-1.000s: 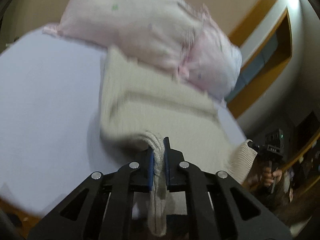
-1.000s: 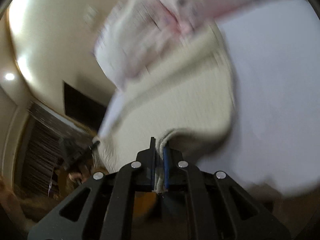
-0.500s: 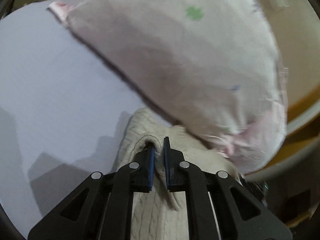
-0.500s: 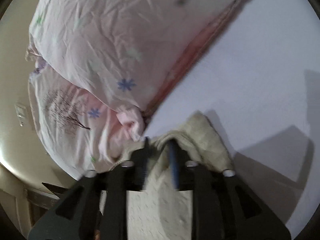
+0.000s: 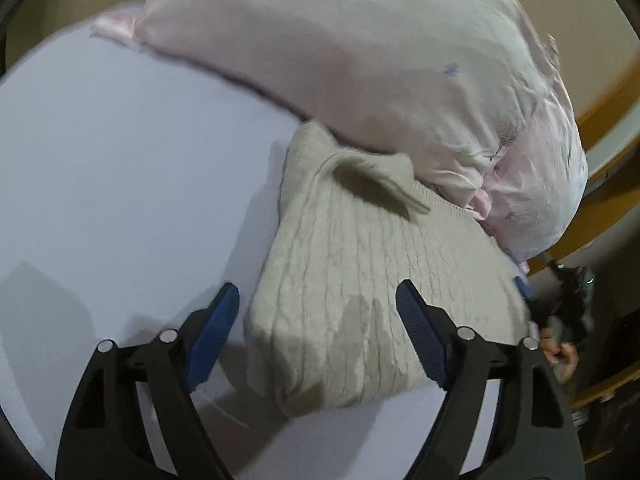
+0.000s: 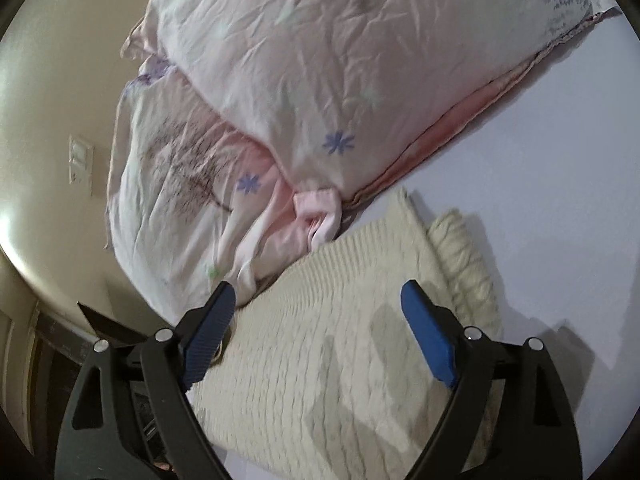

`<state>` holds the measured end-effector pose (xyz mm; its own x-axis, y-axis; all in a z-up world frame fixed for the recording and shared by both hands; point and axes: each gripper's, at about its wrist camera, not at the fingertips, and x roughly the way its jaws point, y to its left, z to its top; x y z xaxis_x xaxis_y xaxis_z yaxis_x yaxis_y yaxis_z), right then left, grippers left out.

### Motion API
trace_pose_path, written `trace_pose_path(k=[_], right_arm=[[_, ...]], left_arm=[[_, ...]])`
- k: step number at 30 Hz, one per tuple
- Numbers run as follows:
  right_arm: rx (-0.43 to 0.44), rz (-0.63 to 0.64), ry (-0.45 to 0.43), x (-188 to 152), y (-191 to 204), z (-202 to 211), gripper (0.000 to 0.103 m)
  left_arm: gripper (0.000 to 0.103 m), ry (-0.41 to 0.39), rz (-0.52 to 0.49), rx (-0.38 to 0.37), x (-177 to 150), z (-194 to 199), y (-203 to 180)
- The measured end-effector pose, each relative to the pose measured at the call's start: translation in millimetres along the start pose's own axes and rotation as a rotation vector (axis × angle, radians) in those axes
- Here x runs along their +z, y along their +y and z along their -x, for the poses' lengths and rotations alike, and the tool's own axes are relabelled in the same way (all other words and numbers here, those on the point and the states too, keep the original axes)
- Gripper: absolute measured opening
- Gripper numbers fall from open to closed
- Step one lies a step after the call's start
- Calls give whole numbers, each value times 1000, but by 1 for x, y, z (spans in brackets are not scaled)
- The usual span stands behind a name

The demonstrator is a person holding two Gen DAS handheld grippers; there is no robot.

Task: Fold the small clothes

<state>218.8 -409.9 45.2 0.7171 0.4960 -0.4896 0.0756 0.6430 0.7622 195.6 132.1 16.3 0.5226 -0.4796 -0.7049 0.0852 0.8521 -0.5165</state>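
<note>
A cream cable-knit sweater (image 5: 360,264) lies folded on the white bed sheet (image 5: 120,184), its far edge against a pink pillow. My left gripper (image 5: 318,300) is open and empty, its jaws spread just above the sweater's near part. In the right wrist view the same sweater (image 6: 360,340) lies flat below my right gripper (image 6: 320,300), which is open and empty, jaws wide on either side of the knit. A rolled edge of the sweater (image 6: 464,256) shows at its right side.
Two pink floral pillows (image 5: 380,60) are stacked at the head of the bed, also in the right wrist view (image 6: 320,60). A beige wall with a light switch (image 6: 80,164) is behind. Wooden furniture (image 5: 608,92) stands at the right, where the right gripper's body (image 5: 576,300) shows.
Both grippers carried the sweater's edge forward toward the pillows, folding it over, then opened and let go. The sweater now lies folded on the sheet.
</note>
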Motion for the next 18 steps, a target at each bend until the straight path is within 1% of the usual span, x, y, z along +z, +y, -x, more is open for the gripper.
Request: trace_pose_path(k=[1,2,3,4,5,6,7,8,9,11,12,13,15,16,18], right_arm=[[5,7,7,-3,2,3,85],[10,13,13,-7,3,5,86],[15,21,19,-12,4,8,86],[23,25,23,-14,5,10,86],[30,26,26,-15,7,10,86],[42,26,31,-17,8,13,86],[48,26,34,-18,10,14,86],[58,28,37,-19,10,18,86],[71,36,35,-20,10,26,86],[83,53,19,-20,11,39,86],[86,67,-3,-20,10,51,86],[82,77,-26,-19,9,61,86],[71,88,-75,-19,4,82,86],[63,89,-97,-19,1,90,86],[34,86,-141,-18,-7,108,86]], left_arm=[[78,21,-6,-10,-1,-4,-2],[73,18,-10,-8,-2,-6,-4],[66,39,-4,-28,-2,-11,-5],[60,25,6,-22,-3,-14,-5],[36,35,26,-26,-3,-17,-5],[18,43,57,-37,-2,-19,-1],[17,55,128,-97,-3,-20,8],[16,53,170,-118,-1,-19,9],[15,46,197,-139,0,-16,9],[15,0,224,-236,7,-5,-8],[15,-17,216,-291,11,0,-23],[15,-28,204,-322,15,1,-36],[15,-50,151,-406,22,0,-82],[15,-45,117,-465,24,-7,-111],[15,-21,50,-556,20,-28,-164]])
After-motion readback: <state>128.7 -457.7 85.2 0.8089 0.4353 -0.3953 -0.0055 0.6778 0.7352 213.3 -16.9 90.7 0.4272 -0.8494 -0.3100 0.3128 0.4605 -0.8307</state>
